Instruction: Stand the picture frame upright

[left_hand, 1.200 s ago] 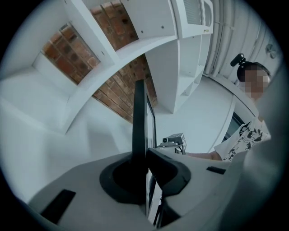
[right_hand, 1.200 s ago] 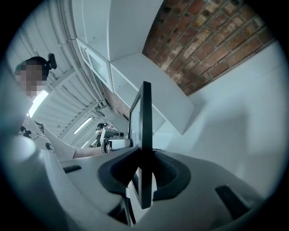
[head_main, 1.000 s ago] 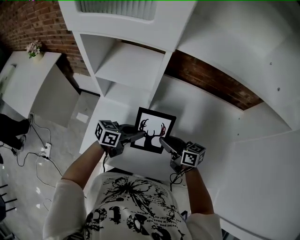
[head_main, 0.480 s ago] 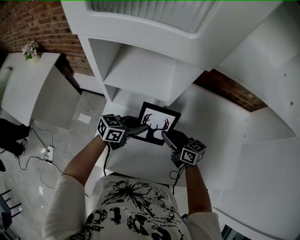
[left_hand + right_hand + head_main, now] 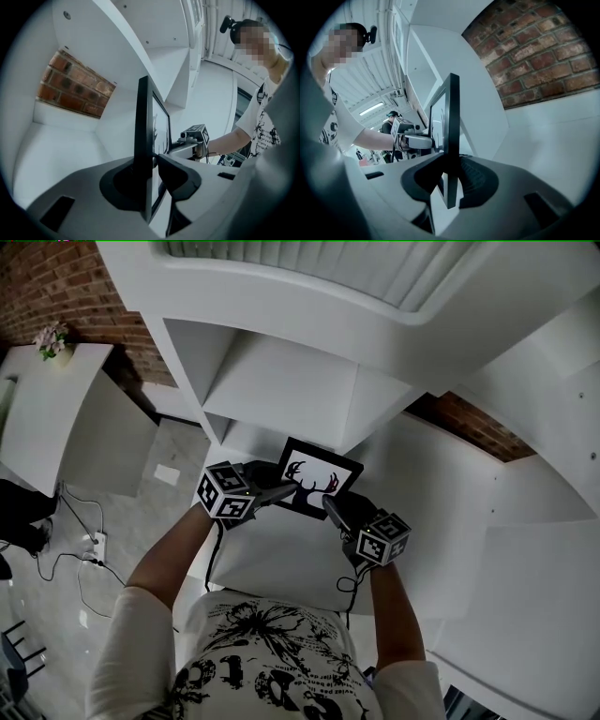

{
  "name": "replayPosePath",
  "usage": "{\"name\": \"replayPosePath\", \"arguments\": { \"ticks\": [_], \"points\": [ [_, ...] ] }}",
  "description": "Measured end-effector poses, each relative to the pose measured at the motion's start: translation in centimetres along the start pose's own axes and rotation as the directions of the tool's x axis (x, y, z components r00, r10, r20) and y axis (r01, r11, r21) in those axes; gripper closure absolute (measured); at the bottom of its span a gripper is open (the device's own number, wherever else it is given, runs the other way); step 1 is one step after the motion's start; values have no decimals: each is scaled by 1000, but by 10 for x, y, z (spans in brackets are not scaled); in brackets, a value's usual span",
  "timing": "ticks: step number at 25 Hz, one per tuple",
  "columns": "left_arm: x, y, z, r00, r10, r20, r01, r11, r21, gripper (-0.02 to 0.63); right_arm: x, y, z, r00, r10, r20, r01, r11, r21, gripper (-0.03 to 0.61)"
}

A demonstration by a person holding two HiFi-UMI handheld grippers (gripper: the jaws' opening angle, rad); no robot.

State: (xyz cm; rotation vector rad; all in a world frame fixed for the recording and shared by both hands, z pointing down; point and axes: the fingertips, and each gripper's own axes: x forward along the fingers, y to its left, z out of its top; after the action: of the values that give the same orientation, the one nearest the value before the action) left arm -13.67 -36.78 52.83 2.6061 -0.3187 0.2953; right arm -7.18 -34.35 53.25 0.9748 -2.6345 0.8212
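picture frame [image 5: 320, 474] upright at centre, long axis left-right, face toward lower edge | left gripper [image 5: 284, 492] jaws just opening, frame loose between | right gripper [image 5: 329, 504] clamping frame

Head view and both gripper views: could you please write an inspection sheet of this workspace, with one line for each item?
surface: white shelf, bare around the frame.
job's things: picture frame with an antler print, raised steeply, one gripper at each side edge.
clutter: nothing seen.
grippers: left gripper has just been opening, the frame's edge stands between its jaws with a small gap at one pad; right gripper is shut on the frame.
cables: loose cables and a power strip on the floor at the left.
surroundings: brick wall; flowers on a side table.
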Motion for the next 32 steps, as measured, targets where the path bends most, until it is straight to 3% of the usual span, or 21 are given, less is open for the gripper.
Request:
{"name": "replayPosePath", "arguments": {
  "ticks": [8,17,32],
  "points": [
    [4,11,-4,1000,28,-9,-28,999,34,479,11,-12,-9,995,-69,-75,70,998,8,457],
    [9,32,-16,993,102,-64,-96,990,101,472,26,-36,-15,971,-175,-164,159,982,-103,445],
    [11,59,-10,990,126,-66,-119,988,103,443,40,-49,-4,958,-243,-150,219,963,-159,451]
  ]
}}
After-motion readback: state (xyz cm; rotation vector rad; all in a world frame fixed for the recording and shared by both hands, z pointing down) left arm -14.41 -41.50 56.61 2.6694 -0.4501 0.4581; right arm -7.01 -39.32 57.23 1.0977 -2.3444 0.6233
